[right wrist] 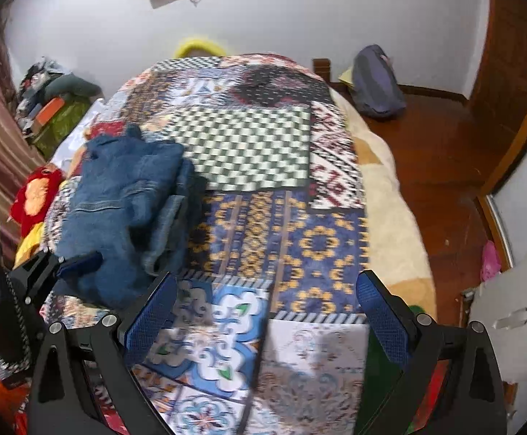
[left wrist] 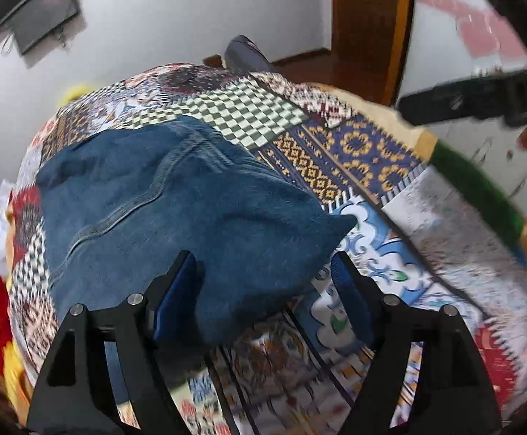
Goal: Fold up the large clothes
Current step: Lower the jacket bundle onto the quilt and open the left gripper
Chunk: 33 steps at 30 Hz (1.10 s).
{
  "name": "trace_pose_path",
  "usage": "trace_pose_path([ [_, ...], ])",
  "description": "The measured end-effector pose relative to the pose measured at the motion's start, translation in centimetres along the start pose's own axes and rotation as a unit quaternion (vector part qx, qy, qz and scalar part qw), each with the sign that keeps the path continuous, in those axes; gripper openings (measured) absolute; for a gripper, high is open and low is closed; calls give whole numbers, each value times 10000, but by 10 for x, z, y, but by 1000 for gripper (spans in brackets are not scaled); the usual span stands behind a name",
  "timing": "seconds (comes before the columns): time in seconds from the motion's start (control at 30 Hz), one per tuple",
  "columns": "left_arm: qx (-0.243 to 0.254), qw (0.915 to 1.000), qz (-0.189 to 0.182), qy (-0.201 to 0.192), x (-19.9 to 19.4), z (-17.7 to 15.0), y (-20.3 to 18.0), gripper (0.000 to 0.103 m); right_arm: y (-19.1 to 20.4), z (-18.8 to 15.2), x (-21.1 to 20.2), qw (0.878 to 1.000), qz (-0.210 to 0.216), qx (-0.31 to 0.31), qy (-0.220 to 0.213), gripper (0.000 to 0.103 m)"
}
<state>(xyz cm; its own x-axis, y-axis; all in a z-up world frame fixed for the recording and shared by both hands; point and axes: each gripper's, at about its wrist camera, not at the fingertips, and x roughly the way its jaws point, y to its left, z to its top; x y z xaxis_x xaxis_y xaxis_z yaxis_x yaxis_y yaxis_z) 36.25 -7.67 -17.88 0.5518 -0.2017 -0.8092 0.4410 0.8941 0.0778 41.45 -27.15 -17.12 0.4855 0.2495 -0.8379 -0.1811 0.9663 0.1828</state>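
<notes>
Blue jeans (left wrist: 162, 199) lie folded into a thick bundle on the patchwork bedspread (left wrist: 354, 145). My left gripper (left wrist: 263, 264) points down at the bundle's near corner, jaws wide open. The denim corner sits between its fingers; the left pad (left wrist: 180, 282) lies against the cloth and the right pad stands clear of it. From the right wrist view the jeans (right wrist: 118, 203) are at the left, with one blue left-gripper pad (right wrist: 78, 264) on their near edge. My right gripper (right wrist: 270, 290) hangs open above the bedspread (right wrist: 299, 239), right of the jeans, nothing between its fingers.
The bed fills the middle. A cream blanket (right wrist: 383, 181) edges its right side above a wooden floor (right wrist: 440, 152) with a grey backpack (right wrist: 379, 83). A red and yellow cushion (right wrist: 35, 195) and a pile of things (right wrist: 53, 105) lie along the left side.
</notes>
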Motion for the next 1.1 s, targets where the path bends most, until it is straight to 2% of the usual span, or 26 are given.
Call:
trace_pose_path([
  [0.07, -257, 9996, 7, -125, -23, -3, 15, 77, 13, 2, -4, 9998, 163, -77, -58, 99],
  [0.13, -461, 9985, 80, -300, -44, -6, 29, 83, 29, 6, -4, 9992, 336, -186, -103, 99],
  [0.2, -646, 9961, 287, -521, -64, -8, 49, 93, 48, 12, -3, 9982, 495, -326, -131, 99],
  [0.33, -883, 9911, 680, -732, -86, -13, 87, 99, 85, 22, 8, 9950, 842, -532, -112, 99],
  [0.43, -1096, 9881, 871, -630, -84, -22, 113, 100, 107, 24, 27, 9921, 1100, -603, 68, 99],
  [0.5, -1262, 9876, 805, -465, -74, -29, 125, 100, 120, 23, 49, 9912, 1111, -638, 330, 99],
  [0.57, -1406, 9881, 618, -109, -54, -43, 137, 100, 125, 18, 70, 9896, 1111, -669, 625, 99],
  [0.63, -1423, 9875, 643, 201, -31, -57, 140, 100, 127, 12, 96, 9864, 1042, -708, 1060, 99],
  [0.7, -1387, 9872, 681, 398, -19, -69, 142, 100, 120, 4, 112, 9844, 919, -732, 1308, 99],
  [0.8, -1594, 9858, 324, 412, -20, -87, 151, 100, 97, -3, 116, 9827, 1028, -516, 1450, 99],
  [0.87, -1566, 9863, 290, 428, -24, -90, 155, 100, 81, -5, 111, 9831, 1044, -329, 1469, 99],
  [0.97, -1402, 9867, 712, 420, -34, -89, 162, 100, 58, -5, 95, 9866, 860, -181, 1375, 99],
  [1.1, -1187, 9861, 1112, 347, -46, -83, 172, 100, 51, 3, 75, 9895, 702, -271, 1236, 99],
])
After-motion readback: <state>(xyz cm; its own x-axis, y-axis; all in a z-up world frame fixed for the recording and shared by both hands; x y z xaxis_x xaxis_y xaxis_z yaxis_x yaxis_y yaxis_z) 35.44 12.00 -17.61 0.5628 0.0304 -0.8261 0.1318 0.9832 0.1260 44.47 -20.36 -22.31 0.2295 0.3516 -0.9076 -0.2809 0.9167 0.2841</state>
